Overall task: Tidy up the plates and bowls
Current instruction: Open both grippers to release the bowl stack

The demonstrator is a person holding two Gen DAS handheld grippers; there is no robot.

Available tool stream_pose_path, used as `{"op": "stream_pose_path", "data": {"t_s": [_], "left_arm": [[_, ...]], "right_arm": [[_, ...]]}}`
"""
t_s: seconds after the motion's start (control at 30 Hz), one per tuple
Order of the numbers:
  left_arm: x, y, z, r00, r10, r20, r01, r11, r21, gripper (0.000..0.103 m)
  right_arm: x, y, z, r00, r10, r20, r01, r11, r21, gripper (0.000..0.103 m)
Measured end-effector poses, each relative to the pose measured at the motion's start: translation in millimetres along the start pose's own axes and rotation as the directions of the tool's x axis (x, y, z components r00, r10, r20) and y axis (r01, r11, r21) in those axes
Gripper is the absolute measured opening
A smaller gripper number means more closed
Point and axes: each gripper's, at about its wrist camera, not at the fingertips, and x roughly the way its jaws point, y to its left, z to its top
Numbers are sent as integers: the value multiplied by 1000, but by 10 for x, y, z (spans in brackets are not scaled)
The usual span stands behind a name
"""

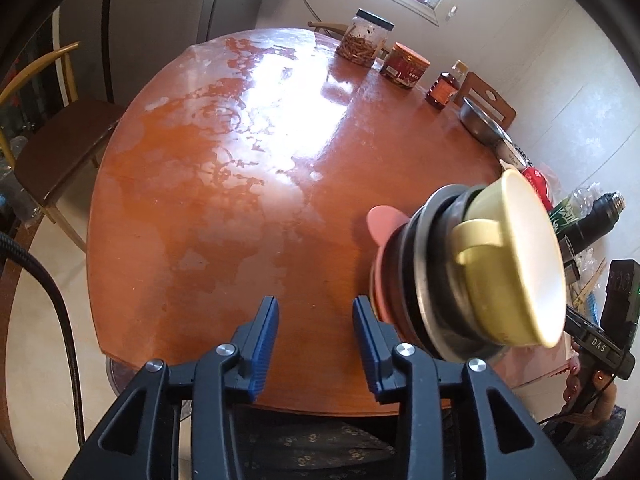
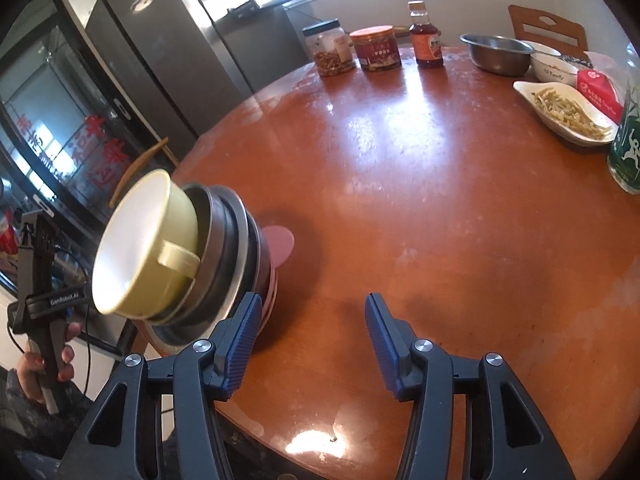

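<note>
Your left gripper (image 1: 315, 320) hangs over the near edge of the round wooden tabletop (image 1: 208, 200), its jaws apart with nothing between them. Just to its right, touching or nearly touching the right blue pad, stands the stack of dishes: a pink plate (image 1: 382, 224) at the bottom on the tabletop, dark plates (image 1: 424, 280) and a metal-rimmed dish above it, and a yellow-green bowl with a handle (image 1: 516, 264) nested on top, its pale inside open and upright.

Your right gripper (image 2: 312, 324) sits on the other side of that same stack, jaws also apart and holding nothing; in the right wrist view the stack (image 2: 224, 252) is beside its left pad, near the tabletop's edge closest to you.

Farther along the back rim, from left to right, stand a clear jar of snacks (image 2: 330, 50), a red-lidded tub (image 2: 376, 50), a small bottle with dark liquid (image 2: 426, 38) and a steel bowl (image 2: 498, 54). Beyond them, on the right, are a white bowl (image 2: 554, 66), a white dish of pale strips (image 2: 568, 114), a red packet (image 2: 600, 92) and a green bottle (image 2: 628, 148).
</note>
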Motion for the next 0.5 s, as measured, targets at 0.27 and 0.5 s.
{"op": "stream_pose_path", "data": {"t_s": [0.27,0.5], "left_arm": [[123,-6,42,995,-102,-22,102,995,20,38],[244,-131,89,989,-136,-62,139,988,60,38]], "right_arm": [[144,55,-45,999,17,-31,-17,1000,-17,55],[210,121,-61,998,35,-47,-37,999,-33,55]]}}
